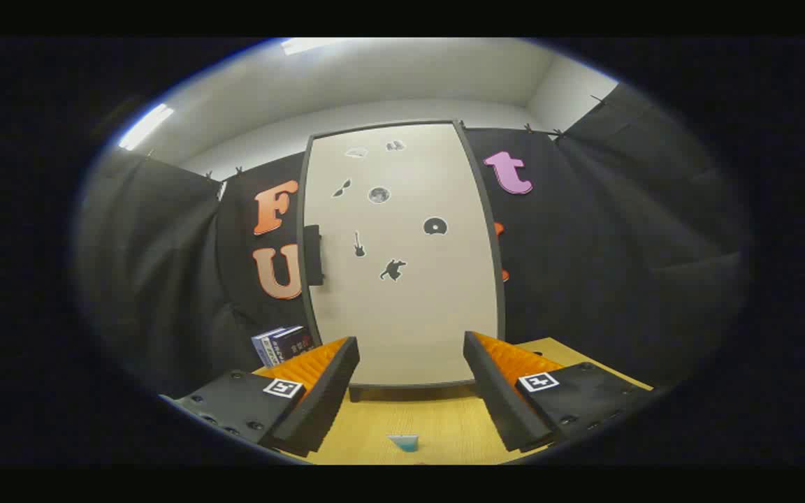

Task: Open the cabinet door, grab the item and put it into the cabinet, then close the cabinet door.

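The cabinet (402, 258) stands upright in the middle of the frame, on the far part of the wooden table (437, 419), and its pale door (409, 307), dotted with small dark stickers, looks fully closed. That puts the task at its first step: getting the door open. The gripper (411, 391) is spread wide with nothing between its fingers, which sit at the lower middle of the frame and point straight at the bottom of the door. The dark handle (313, 255) sits on the door's left edge, about halfway up, so it lies up and to the left of where the fingers now aim. To do this well, I would raise the gripper and shift it left until the handle sits between the open fingers, then close on it squarely before pulling. Since the handle is on the left, the hinge is probably on the right, so the pull should follow an arc out and to the right instead of a straight tug. The item to store is likely the small box (284, 344) at lower left, beside the cabinet's left side; the swing looks clear of it. A small blue thing (403, 441) lies on the table between the fingers.
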`<control>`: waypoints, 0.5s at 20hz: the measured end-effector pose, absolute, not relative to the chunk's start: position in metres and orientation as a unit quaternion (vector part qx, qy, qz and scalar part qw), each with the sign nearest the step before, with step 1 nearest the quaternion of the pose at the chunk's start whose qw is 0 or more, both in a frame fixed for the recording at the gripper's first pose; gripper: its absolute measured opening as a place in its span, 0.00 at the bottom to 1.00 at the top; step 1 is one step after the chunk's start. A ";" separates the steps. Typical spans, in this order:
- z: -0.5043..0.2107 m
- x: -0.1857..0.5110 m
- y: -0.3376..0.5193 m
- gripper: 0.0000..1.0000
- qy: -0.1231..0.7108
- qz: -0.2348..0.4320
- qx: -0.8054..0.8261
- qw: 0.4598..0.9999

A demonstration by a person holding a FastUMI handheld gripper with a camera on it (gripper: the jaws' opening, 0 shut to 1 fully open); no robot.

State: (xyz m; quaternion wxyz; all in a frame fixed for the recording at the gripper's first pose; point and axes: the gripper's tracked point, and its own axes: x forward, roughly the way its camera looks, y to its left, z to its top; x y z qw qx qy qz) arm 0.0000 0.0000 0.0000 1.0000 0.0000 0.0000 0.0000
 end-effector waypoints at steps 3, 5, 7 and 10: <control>-0.002 -0.002 0.017 0.97 0.009 -0.002 0.000 1.000; -0.005 -0.004 0.022 0.97 0.014 -0.019 0.001 1.000; -0.005 -0.005 0.031 0.97 0.010 -0.023 0.007 1.000; -0.001 -0.005 0.036 0.97 0.008 -0.035 0.015 0.999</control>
